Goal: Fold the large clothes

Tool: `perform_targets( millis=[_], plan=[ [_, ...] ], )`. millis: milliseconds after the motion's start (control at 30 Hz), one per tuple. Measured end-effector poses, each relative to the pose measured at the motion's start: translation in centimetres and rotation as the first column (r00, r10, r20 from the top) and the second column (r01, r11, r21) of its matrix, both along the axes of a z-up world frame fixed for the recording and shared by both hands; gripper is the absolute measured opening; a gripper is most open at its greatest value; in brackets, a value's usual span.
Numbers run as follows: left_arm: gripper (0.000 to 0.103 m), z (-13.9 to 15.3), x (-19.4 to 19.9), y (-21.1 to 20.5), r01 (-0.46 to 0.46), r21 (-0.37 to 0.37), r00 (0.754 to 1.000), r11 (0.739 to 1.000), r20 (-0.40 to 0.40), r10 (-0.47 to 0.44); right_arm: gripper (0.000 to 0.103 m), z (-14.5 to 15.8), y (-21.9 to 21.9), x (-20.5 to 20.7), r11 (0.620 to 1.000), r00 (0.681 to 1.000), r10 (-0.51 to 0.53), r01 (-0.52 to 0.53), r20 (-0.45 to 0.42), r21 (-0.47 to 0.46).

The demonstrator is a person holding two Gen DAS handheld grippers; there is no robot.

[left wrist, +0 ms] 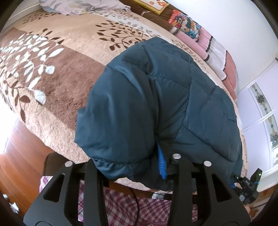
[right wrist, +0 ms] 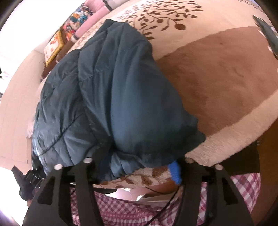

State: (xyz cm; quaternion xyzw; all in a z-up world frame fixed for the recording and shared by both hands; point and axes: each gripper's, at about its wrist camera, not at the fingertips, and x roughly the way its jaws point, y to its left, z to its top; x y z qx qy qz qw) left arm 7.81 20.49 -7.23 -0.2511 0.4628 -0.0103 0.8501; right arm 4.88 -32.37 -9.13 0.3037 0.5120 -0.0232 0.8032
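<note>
A dark teal quilted puffer jacket [left wrist: 156,107] lies bunched on a bed, spread over a plush blanket [left wrist: 57,69] patterned with brown bands and leaf sprigs. In the left wrist view the jacket fills the middle and runs toward 3 o'clock, its near hem drooping over the bed edge right in front of the left gripper [left wrist: 133,166]. The jaws of that gripper stand apart, with the padded hem and a bright blue ribbed cuff [left wrist: 161,165] sitting between them; whether the inner faces press the cloth I cannot tell, so its grip is unclear. At 12 o'clock a lilac pillow [left wrist: 73,7] lies at the head of the bed, and from 1 to 3 o'clock folded bedding [left wrist: 208,41] in pink, white and bright prints is stacked along the wall.

In the right wrist view the jacket [right wrist: 125,97] lies from 11 o'clock down to the centre, its folded bulk hanging just over the blanket [right wrist: 217,69] edge. The right gripper [right wrist: 137,166] also shows its jaws spread wide, the hem lying between them and the blue cuff [right wrist: 175,172] beside the right-hand finger; no clamping is visible, and I cannot tell whether it holds anything. At 6 o'clock in both views is pink-and-white checked cloth [right wrist: 132,208], with a dark cable across it. The other gripper shows at 8 o'clock.
</note>
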Motion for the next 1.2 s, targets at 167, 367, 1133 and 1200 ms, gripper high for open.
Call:
perform_targets(
  millis=[167,367,1133,1200],
  plan=[
    [0.061,0.0,-0.2,-0.1,-0.028,0.044,1.0,0.999,-0.013,0.028,0.067,0.9,0.0,-0.5,1.0,0.999,0.015,-0.016,-0.03,-0.005],
    [0.074,0.0,-0.3,-0.2,-0.06,0.111,0.998,0.992,-0.015,0.062,0.069,2.2,1.3,-2.0,0.996,0.996,0.052,-0.058,-0.076,-0.074],
    [0.075,0.3,-0.7,-0.9,-0.065,0.162,0.998,0.985,0.036,0.06,0.024,10.7,17.5,5.6,0.857,0.85,0.502,-0.465,0.157,-0.222],
    [0.075,0.3,-0.7,-0.9,-0.063,0.157,0.998,0.986,0.038,0.058,0.024,10.0,19.2,7.3,0.84,0.84,0.525,-0.484,0.139,-0.244]
  ],
)
